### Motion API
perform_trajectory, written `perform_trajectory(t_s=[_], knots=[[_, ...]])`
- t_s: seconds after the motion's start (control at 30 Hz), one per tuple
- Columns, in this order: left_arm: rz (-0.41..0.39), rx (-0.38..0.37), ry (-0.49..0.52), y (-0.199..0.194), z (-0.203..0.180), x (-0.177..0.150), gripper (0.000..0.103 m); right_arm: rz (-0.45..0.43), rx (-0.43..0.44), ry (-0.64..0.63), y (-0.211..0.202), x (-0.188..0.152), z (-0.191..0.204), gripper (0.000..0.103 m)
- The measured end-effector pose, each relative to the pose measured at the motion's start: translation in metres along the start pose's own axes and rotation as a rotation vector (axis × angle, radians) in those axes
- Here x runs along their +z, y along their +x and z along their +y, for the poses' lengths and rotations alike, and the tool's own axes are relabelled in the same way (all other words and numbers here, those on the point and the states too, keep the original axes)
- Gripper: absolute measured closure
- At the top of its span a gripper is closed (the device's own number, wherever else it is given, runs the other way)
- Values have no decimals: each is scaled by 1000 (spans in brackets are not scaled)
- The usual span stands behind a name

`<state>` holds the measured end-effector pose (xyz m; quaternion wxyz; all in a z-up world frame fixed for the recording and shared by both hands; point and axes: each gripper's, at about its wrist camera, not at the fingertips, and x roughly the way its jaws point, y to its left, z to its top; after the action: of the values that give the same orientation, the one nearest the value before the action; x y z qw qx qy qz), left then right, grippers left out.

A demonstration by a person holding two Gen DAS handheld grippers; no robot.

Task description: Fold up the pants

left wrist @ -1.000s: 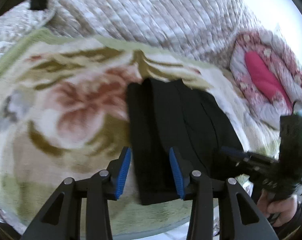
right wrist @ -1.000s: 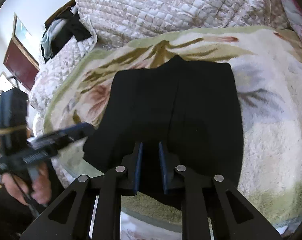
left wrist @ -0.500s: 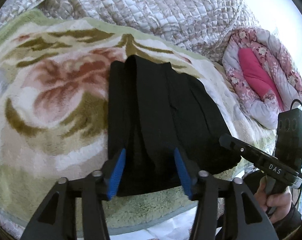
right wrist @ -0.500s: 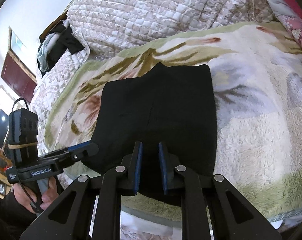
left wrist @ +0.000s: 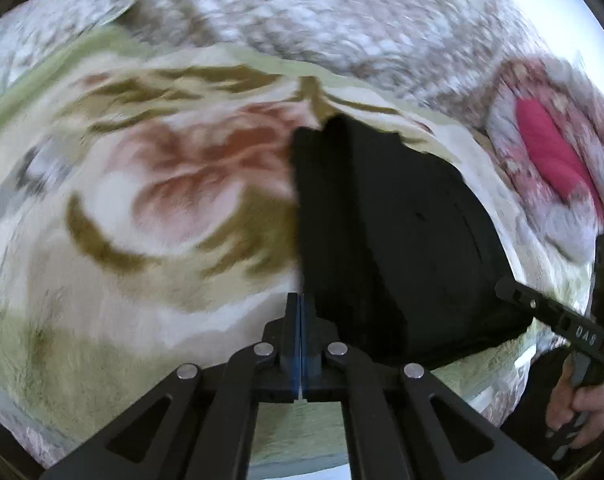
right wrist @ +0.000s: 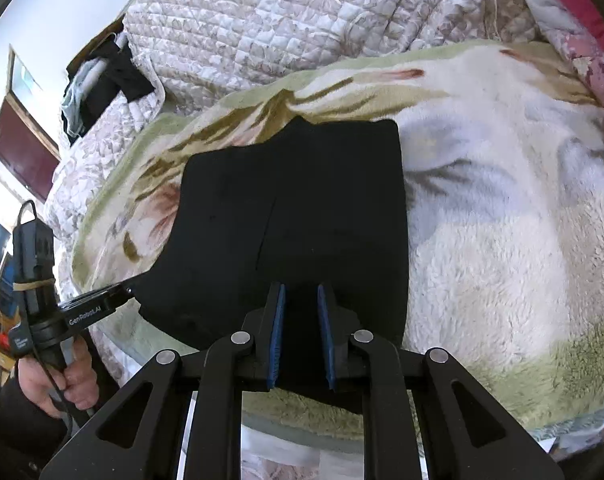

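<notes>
The black pants (left wrist: pixel 386 240) lie folded into a compact block on a floral fleece blanket (left wrist: pixel 162 208); they also show in the right wrist view (right wrist: pixel 294 216). My left gripper (left wrist: pixel 301 308) is shut with its pads together and nothing between them, just left of the pants' near left edge. My right gripper (right wrist: pixel 300 300) hovers at the pants' near edge, its blue pads a narrow gap apart with black fabric behind them. It shows from the side in the left wrist view (left wrist: pixel 510 292). The left gripper shows from the side in the right wrist view (right wrist: pixel 122 292).
A quilted beige cover (right wrist: pixel 302 28) is bunched behind the blanket. A pink floral quilt (left wrist: pixel 550 160) lies at the right. Dark clothes (right wrist: pixel 106 80) hang at the far left. The bed's near edge runs below the grippers.
My left gripper has closed from wide open and shifted left, off the pants' edge. The left view is blurred by motion. The right gripper keeps its place and gap.
</notes>
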<state>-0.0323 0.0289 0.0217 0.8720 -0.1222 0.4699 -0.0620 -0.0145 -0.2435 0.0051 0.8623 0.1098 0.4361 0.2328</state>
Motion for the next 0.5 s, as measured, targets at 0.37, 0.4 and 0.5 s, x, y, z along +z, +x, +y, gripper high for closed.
perform_trajectory(t_s=[0.37, 0.4, 0.5], knots=[[-95, -73, 185, -7, -61, 52, 101, -57, -63, -72, 11, 46, 2, 85], [-102, -82, 202, -5, -69, 56, 101, -55, -70, -78, 17, 53, 0, 85], [-103, -83, 230, 14, -86, 75, 101, -53, -102, -89, 30, 69, -5, 85]])
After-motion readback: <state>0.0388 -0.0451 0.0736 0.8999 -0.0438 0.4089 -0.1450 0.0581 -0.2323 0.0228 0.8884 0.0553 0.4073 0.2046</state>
